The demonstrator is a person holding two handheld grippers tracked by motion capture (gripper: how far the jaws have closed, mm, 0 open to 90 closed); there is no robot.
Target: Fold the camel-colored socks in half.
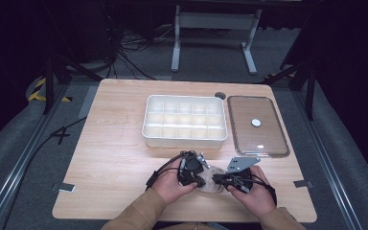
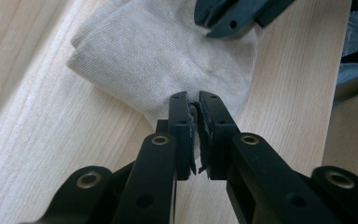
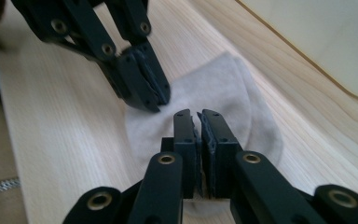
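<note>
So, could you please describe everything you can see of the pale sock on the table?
The sock is off-white ribbed knit, soft and folded into a flat bundle. It lies near the front edge of the wooden table, in front of the white divided box. The left hand-held gripper pinches its edge, jaws shut; the right hand-held gripper is at its other side.

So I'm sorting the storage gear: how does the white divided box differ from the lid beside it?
The white divided box is opaque, deep and split into compartments; the lid is clear, flat and undivided, with a small white disc on it. The box sits left, the lid right. Both are rounded rectangles lying on the table.
</note>
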